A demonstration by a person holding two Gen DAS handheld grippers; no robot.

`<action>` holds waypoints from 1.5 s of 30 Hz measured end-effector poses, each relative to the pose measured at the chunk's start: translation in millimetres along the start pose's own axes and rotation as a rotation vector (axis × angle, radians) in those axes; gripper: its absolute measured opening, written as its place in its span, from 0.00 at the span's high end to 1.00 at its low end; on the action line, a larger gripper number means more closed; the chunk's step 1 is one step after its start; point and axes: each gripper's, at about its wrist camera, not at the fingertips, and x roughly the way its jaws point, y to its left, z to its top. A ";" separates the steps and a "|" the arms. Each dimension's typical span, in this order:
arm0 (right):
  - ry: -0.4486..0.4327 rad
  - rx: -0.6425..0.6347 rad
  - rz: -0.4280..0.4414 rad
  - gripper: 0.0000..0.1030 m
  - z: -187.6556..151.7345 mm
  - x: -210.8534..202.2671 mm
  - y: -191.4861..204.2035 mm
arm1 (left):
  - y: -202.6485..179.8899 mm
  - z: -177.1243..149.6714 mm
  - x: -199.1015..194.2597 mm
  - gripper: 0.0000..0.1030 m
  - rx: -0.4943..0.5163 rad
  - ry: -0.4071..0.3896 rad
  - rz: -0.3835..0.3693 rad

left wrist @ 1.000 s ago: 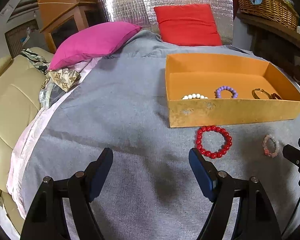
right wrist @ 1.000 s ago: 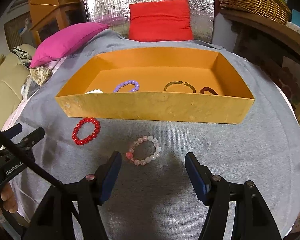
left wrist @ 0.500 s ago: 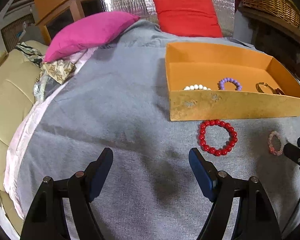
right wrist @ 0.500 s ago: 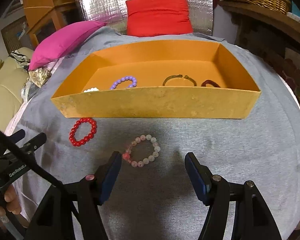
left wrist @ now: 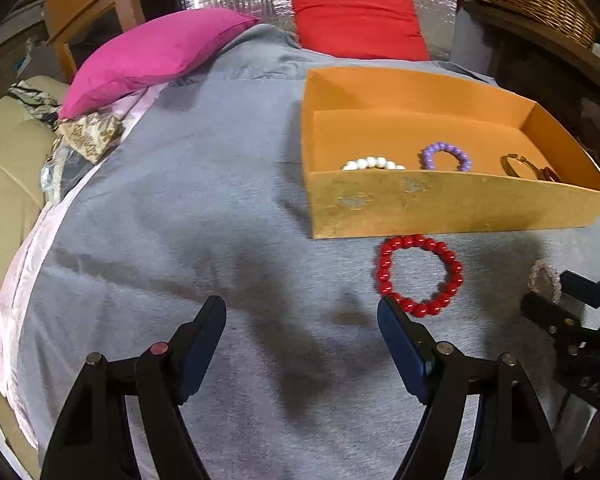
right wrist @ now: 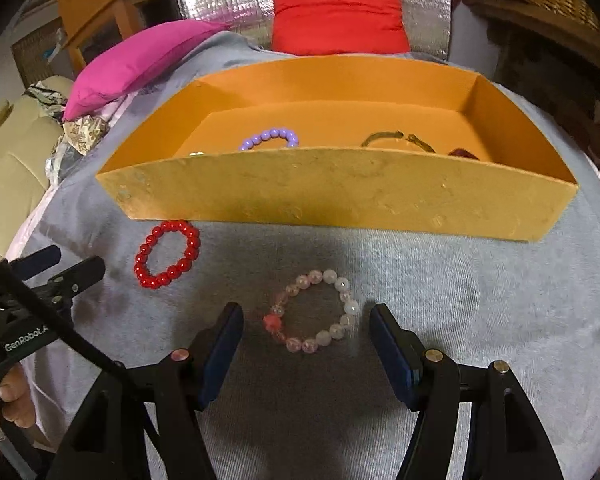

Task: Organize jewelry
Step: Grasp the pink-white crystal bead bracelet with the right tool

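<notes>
compared with a second ago, both grippers have sunk closer to the grey blanket [right wrist: 480, 300] and the orange box [right wrist: 340, 196] looms larger. the pale pink bead bracelet [right wrist: 314, 312], earlier ahead of the right gripper [right wrist: 306, 338], now lies flat between its spread blue pads, touching neither. the left gripper [left wrist: 302, 334] also stands wide apart over bare blanket, holding nothing; the red bead bracelet [left wrist: 420, 276] lies just beyond its right pad, near the box's front wall. inside the box lie a white bracelet [left wrist: 374, 164], a purple bracelet [right wrist: 270, 138] and a bronze bangle [right wrist: 396, 138].
</notes>
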 end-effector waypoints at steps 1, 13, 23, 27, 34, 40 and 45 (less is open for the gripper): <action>-0.002 -0.014 -0.013 0.39 0.3 1.6 1.9 | -2.1 -0.2 0.8 0.24 -0.002 0.002 0.014; -0.006 0.021 -0.012 0.69 -4.3 -10.3 -32.2 | -21.7 4.7 7.2 0.24 0.042 0.005 -0.027; 0.035 0.049 -0.037 0.69 -13.0 -15.6 -53.1 | -25.8 11.0 11.3 0.24 0.000 0.011 -0.139; 0.039 0.052 -0.041 0.69 -13.4 -15.2 -51.8 | -38.9 13.7 14.9 0.24 0.012 0.011 -0.160; 0.040 0.074 -0.005 0.68 -12.1 -16.7 -60.2 | -52.1 15.6 32.7 0.24 -0.003 0.075 -0.190; 0.040 0.075 0.004 0.66 -12.0 -16.8 -62.6 | -55.2 12.5 35.6 0.26 -0.015 0.060 -0.204; 0.035 0.068 -0.008 0.66 -11.8 -16.4 -60.3 | -55.4 7.3 26.9 0.68 -0.016 0.031 -0.223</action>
